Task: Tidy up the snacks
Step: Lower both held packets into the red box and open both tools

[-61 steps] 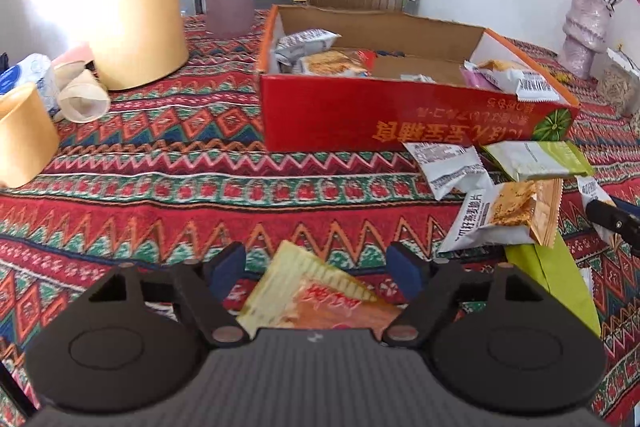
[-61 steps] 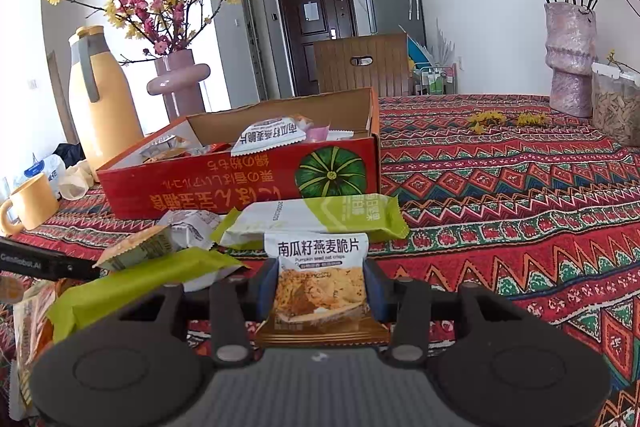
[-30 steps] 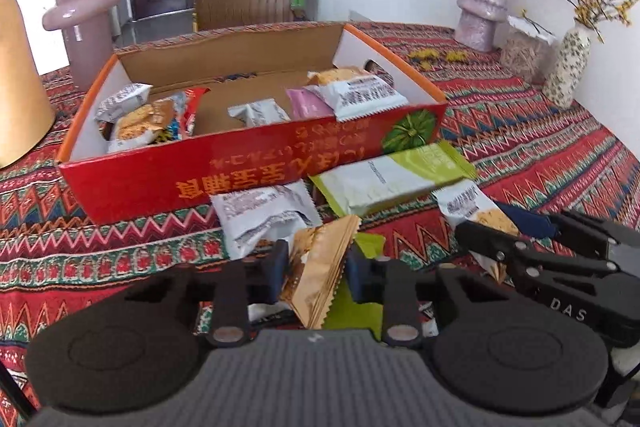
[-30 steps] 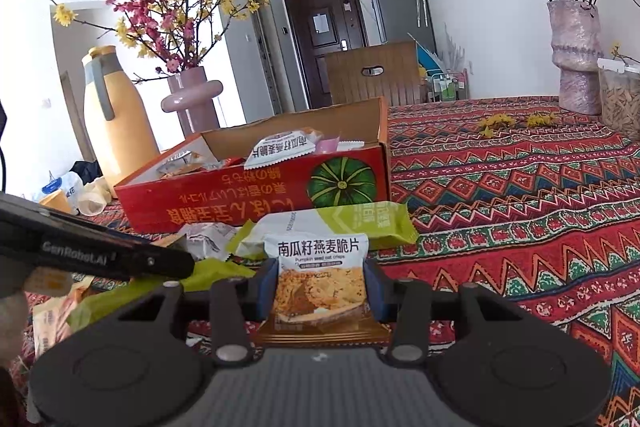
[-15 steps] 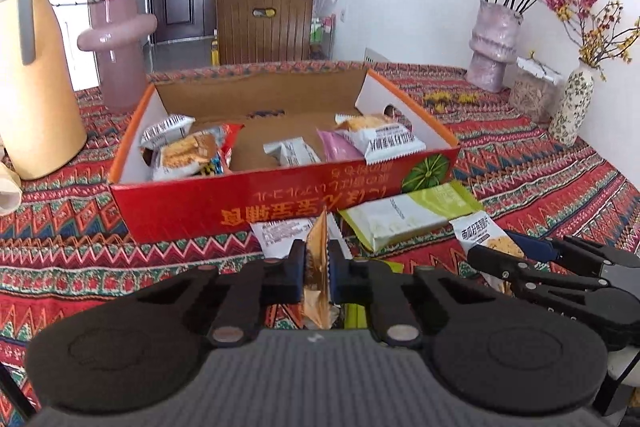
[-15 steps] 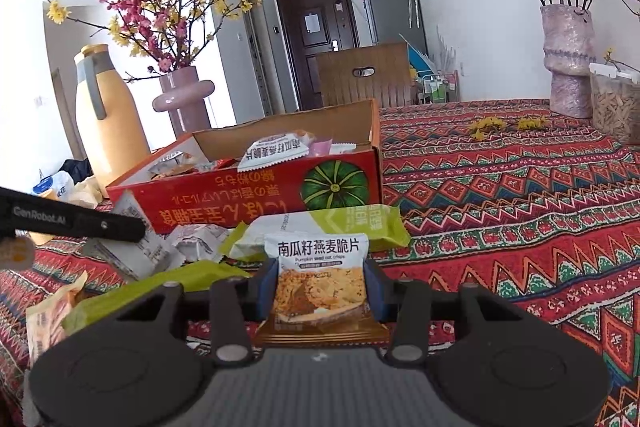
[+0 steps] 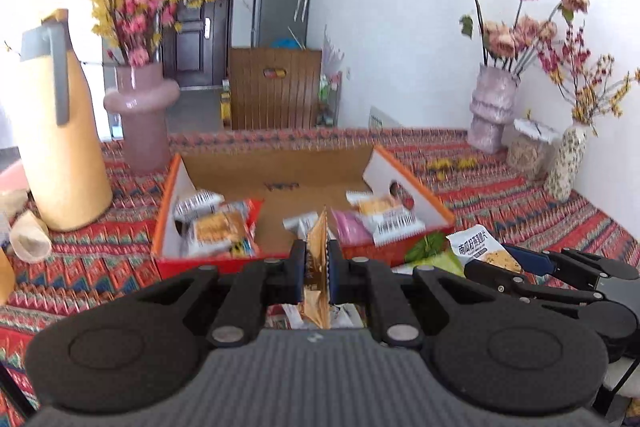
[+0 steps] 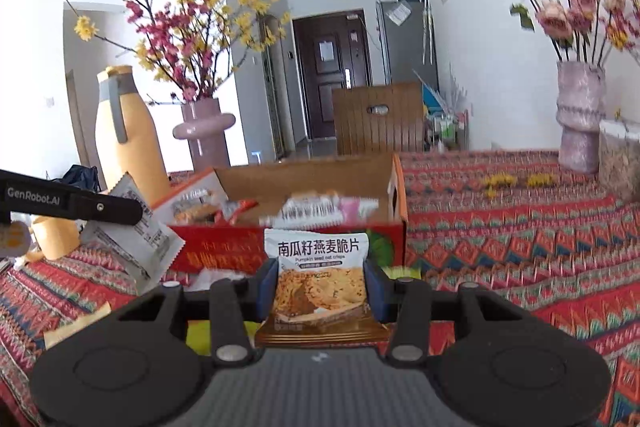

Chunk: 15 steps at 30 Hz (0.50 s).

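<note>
Both grippers carry snacks toward the red box (image 7: 280, 261). The left gripper (image 7: 316, 267) grasps a tan packet (image 7: 317, 291) edge-on (jaws clenched); the right gripper (image 8: 320, 287) clamps an oat-crisp packet (image 8: 318, 279). Next, probably, release over the box.

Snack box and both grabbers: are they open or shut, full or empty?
Snack box: open on top, several packets inside, bare cardboard in the middle.
Left gripper: shut on a tan packet, held edge-on, off the table.
Right gripper: shut on a pumpkin seed oat crisp packet, label upright.
Yellow jug: standing upright.
</note>
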Motion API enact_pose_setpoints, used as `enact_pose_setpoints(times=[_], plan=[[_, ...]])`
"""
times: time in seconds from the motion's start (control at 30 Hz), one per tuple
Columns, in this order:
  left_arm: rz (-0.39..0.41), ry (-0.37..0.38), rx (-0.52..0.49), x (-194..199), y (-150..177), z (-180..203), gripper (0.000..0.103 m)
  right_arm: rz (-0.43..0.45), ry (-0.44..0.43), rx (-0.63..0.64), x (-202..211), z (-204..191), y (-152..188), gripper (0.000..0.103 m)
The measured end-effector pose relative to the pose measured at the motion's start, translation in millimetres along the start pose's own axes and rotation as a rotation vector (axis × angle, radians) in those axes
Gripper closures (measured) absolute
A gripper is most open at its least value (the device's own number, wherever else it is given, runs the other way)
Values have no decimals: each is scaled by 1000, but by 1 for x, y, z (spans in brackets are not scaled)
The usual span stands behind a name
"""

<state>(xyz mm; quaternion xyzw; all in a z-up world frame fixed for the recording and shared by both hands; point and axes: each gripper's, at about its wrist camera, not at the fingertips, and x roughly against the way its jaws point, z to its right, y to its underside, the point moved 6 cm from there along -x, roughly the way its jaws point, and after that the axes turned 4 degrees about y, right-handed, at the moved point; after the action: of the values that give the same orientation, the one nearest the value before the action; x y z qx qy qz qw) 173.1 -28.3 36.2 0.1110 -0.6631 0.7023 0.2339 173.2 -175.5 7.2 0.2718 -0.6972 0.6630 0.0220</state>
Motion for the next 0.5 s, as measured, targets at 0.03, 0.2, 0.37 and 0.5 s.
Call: enact_pose_setpoints(times=[0.03,0.2,0.37,0.5], plan=[[10,-2,2,0,-4,-2,92,11,0,6,0,-2,-6,58],[56,-15,18,-1,-27,-10,92,55,-3,39,-9,-11,-33,58],[100,-22,38,-9,-47,-20,92,82,-5,61,-28,-19,-58,58],[111,-38,61,-26,-58,-31,92,92,-2,70,-51,-23,-75,58]])
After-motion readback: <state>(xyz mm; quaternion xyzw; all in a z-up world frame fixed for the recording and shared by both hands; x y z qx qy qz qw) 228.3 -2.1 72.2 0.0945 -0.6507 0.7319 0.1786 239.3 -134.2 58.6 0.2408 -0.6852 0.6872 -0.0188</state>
